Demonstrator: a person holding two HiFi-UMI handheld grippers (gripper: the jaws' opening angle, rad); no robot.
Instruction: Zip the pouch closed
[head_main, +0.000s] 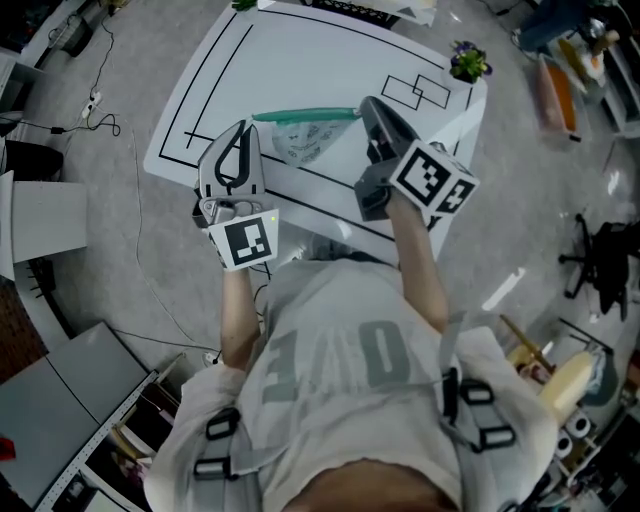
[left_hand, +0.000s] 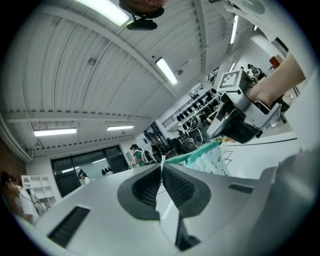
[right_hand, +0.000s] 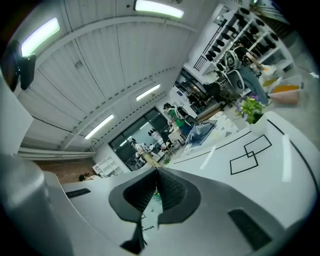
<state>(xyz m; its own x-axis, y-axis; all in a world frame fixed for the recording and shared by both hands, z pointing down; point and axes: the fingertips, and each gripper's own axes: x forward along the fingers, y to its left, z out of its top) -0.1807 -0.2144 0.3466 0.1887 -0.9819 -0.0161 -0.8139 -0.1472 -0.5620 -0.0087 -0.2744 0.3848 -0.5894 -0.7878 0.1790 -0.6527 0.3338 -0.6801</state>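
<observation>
A clear printed pouch (head_main: 300, 140) with a green zip band (head_main: 305, 116) lies across the white table (head_main: 300, 60). My left gripper (head_main: 243, 124) is shut at the band's left end. In the left gripper view the band (left_hand: 195, 152) runs straight from the closed tips (left_hand: 161, 164), where a thin pale sliver pokes out. My right gripper (head_main: 366, 104) is shut, its tips at the band's right end. In the right gripper view (right_hand: 156, 172) the pouch (right_hand: 150, 210) shows only through the gap under the jaws. Whether they pinch anything is hidden.
A small potted plant (head_main: 466, 62) stands at the table's far right corner, beside black square outlines (head_main: 418, 92). Long black lines (head_main: 215, 70) frame the tabletop. Cables (head_main: 100, 110) trail on the floor to the left. A chair base (head_main: 600, 255) and cluttered shelves stand to the right.
</observation>
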